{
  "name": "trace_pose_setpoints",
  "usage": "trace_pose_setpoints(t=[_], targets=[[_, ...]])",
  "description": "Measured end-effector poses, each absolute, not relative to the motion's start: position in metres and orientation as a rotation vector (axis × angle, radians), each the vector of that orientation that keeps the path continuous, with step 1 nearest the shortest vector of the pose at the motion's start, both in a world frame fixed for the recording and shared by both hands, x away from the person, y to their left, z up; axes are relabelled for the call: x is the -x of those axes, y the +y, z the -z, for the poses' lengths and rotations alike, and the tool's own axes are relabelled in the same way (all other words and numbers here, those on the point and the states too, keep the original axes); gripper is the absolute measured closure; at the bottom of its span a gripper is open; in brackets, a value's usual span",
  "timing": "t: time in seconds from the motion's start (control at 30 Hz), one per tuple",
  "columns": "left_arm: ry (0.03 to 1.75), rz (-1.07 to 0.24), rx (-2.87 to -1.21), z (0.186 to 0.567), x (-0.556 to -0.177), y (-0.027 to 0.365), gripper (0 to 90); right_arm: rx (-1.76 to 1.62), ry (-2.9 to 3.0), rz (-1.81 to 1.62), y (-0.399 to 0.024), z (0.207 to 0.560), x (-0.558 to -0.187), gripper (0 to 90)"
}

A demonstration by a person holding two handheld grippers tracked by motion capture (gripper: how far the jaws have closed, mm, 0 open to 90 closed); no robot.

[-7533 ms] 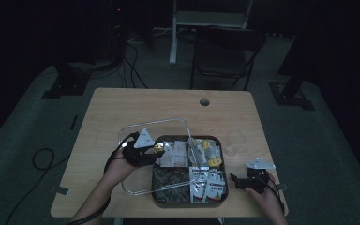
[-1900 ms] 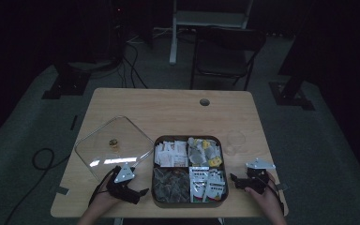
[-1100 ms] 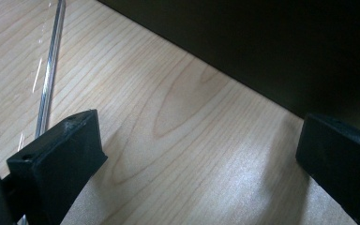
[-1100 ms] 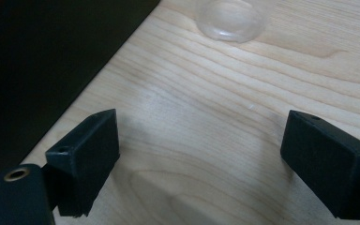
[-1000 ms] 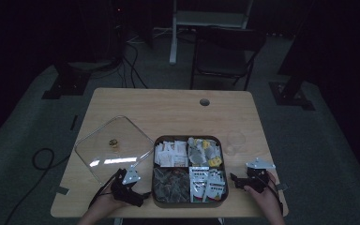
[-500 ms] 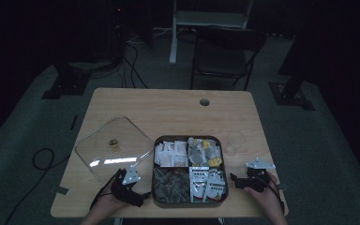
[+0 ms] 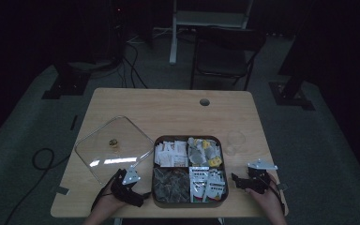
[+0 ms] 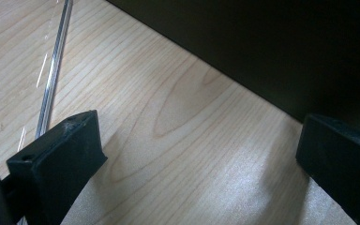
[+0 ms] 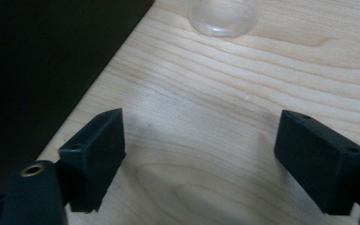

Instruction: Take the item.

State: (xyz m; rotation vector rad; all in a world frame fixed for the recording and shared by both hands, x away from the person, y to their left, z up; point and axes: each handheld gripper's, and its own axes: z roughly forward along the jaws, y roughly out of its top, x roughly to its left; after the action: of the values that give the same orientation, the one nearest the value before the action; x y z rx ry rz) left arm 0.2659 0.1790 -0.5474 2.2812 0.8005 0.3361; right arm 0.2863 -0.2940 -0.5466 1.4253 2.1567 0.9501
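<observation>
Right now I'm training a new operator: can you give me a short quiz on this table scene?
1. True or false: the clear lid sits on the box.
2. How many compartments does the box have?
3. What stands beside the box on the right gripper's side? A) glass B) spoon C) plate

Key:
1. False; it lies on the table, left of the box.
2. Four.
3. A. Both the left hand-held gripper and the right hand-held gripper are open over bare wood.

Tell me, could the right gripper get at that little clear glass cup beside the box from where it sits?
Probably yes. The right gripper rests with jaws open and empty, just been closing slightly. The glass cup stands ahead on bare table, beside the dark box; nothing lies between.
</observation>
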Motion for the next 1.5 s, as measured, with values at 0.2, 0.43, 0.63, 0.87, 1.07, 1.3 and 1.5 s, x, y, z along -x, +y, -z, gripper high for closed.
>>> trace_pose_setpoints(t=[0.2,0.43,0.63,0.87,1.07,1.3,1.5], targets=[[0.799,-0.334,-2.282,0.547,-0.266,0.179,1.2,-1.404,2.172,-0.961,-0.292,0.54,-0.28,16.7],[0.799,-0.335,-2.283,0.547,-0.266,0.179,1.2,-1.36,2.169,-1.014,-0.284,0.522,-0.274,16.7],[0.799,-0.335,-2.282,0.547,-0.266,0.179,1.2,-1.359,2.15,-1.088,-0.277,0.507,-0.272,12.6],[0.799,-0.335,-2.282,0.547,-0.266,0.179,1.2,-1.315,2.142,-1.123,-0.269,0.492,-0.272,12.5],[0.799,-0.335,-2.283,0.547,-0.266,0.179,1.2,-1.259,2.161,-1.16,-0.26,0.483,-0.276,13.6],[0.799,-0.335,-2.282,0.547,-0.266,0.179,1.2,-1.168,2.194,-1.158,-0.247,0.477,-0.283,18.5],[0.799,-0.335,-2.282,0.547,-0.266,0.179,1.2,-1.127,2.193,-1.182,-0.234,0.475,-0.295,21.8]])
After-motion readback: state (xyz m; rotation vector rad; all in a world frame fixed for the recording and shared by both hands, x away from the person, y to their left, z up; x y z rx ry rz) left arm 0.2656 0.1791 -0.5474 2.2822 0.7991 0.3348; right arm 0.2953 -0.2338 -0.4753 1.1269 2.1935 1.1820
